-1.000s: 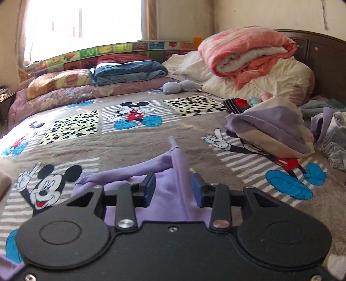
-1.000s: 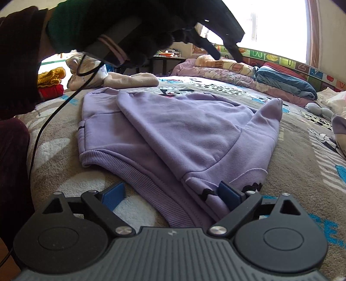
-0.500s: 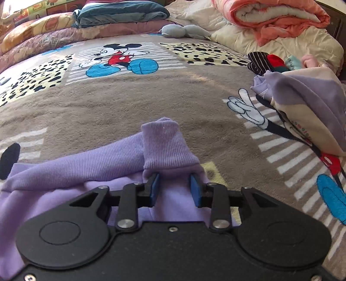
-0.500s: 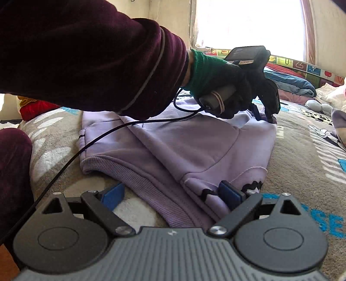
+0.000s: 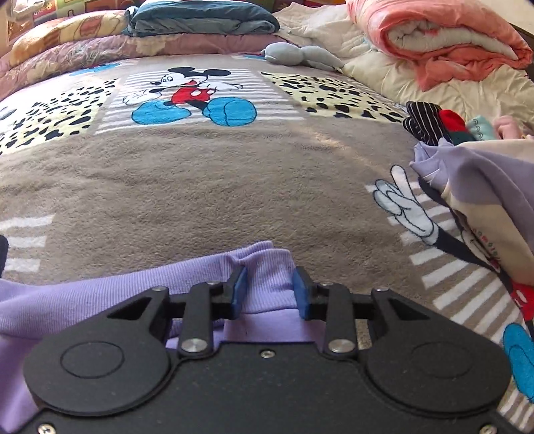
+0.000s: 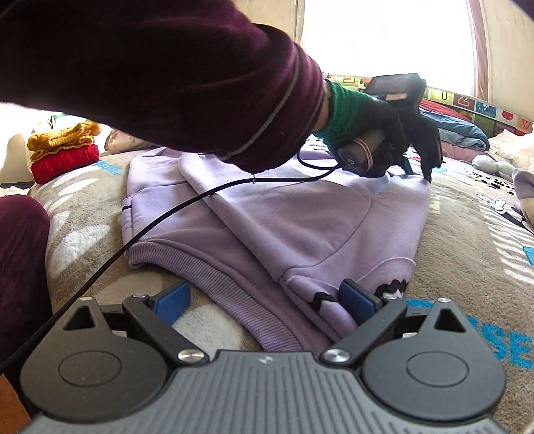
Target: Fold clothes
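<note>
A lilac hoodie (image 6: 300, 213) lies flat on the cartoon-print blanket (image 5: 200, 187), one sleeve folded across its body. My left gripper (image 5: 270, 288) is shut on that sleeve's ribbed cuff (image 5: 267, 267), low over the hoodie's far edge. In the right wrist view a black-gloved hand (image 6: 373, 133) holds that gripper at the hoodie's far corner. My right gripper (image 6: 263, 300) stands wide open at the near hem (image 6: 227, 283). Its right pad (image 6: 357, 300) rests against the fabric and its left pad (image 6: 173, 300) is off it, over the blanket.
A loose heap of clothes (image 5: 484, 187) lies to the right. Behind it are a pink quilt (image 5: 434, 36), a grey plush toy (image 5: 300, 55) and folded bedding (image 5: 200, 16). Red and yellow knitwear (image 6: 63, 150) sits at far left. A black cable (image 6: 167, 220) crosses the hoodie.
My left gripper has carried the lifted sleeve cuff down and across, laying it on the hoodie. The person's arm swung over the hoodie in the right wrist view. My right gripper stayed put.
</note>
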Demonstrator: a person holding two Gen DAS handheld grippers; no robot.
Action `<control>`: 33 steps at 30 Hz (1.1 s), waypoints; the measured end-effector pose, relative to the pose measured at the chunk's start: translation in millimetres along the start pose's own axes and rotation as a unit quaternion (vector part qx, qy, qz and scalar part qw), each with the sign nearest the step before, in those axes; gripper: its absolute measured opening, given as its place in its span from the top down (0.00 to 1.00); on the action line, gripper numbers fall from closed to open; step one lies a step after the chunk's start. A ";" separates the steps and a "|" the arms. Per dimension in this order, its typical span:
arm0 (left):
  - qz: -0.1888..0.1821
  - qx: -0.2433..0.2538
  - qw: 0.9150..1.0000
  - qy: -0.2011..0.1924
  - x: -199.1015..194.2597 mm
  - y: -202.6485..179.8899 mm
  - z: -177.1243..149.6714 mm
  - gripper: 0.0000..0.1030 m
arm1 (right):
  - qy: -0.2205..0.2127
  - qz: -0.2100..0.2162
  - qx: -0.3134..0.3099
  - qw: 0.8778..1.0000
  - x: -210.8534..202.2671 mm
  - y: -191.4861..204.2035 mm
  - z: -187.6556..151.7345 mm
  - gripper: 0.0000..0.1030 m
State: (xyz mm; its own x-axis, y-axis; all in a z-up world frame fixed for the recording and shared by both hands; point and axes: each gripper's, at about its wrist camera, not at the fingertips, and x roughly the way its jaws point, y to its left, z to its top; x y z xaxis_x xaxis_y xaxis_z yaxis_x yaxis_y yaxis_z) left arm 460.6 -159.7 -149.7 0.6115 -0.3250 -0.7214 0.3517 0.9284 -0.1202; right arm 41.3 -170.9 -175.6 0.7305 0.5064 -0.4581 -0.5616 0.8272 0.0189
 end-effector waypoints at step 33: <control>0.008 -0.409 0.901 -0.145 -348.3 141.0 -275.2 0.54 | -0.041 -0.034 -0.027 0.998 -34.4 23.5 12.1 0.11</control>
State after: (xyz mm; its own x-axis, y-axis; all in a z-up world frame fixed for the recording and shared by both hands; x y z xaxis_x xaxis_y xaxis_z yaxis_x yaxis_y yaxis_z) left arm 102.1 134.0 -103.0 0.8127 -0.2348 -0.5334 -0.2254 0.7174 -0.6592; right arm 7.7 -165.9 -148.6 0.7950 0.4703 -0.3832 -0.5292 0.8465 -0.0591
